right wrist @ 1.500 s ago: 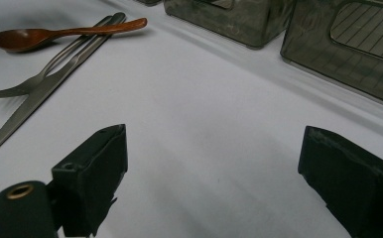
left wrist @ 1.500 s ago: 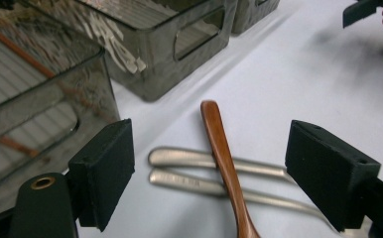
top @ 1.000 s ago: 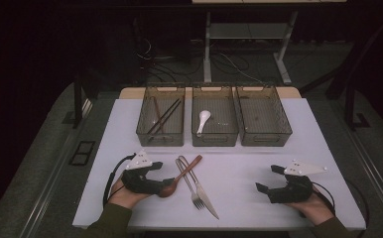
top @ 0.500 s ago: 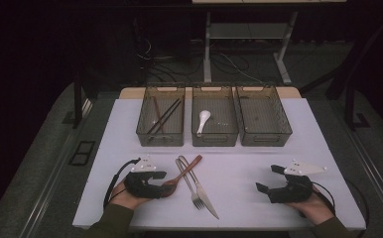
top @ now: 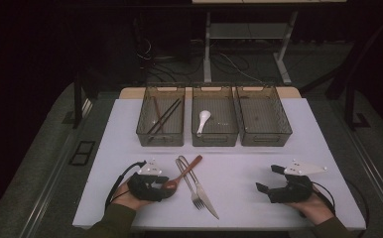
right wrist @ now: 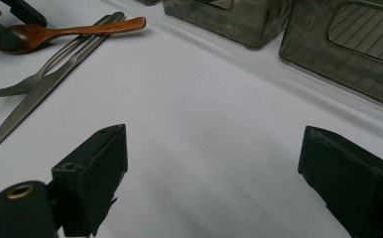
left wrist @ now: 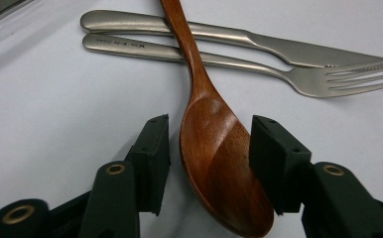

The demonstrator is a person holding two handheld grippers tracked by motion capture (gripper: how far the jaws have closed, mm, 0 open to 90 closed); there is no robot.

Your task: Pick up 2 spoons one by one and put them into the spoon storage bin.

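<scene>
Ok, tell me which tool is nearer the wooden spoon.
Left. The left tool has its jaws either side of the wooden spoon bowl, just closing in. The right tool sits far off across the table.

The high view looks from above my side, forward and down on the white table (top: 259,163), far enough to take in all 3 bins. My left gripper (left wrist: 209,163) carries a camera very close to the wooden spoon (left wrist: 219,163) — almost at table level. My right gripper (right wrist: 212,173) camera looks low across the table, and it shares this spoon (right wrist: 35,33) from farther off.
</scene>
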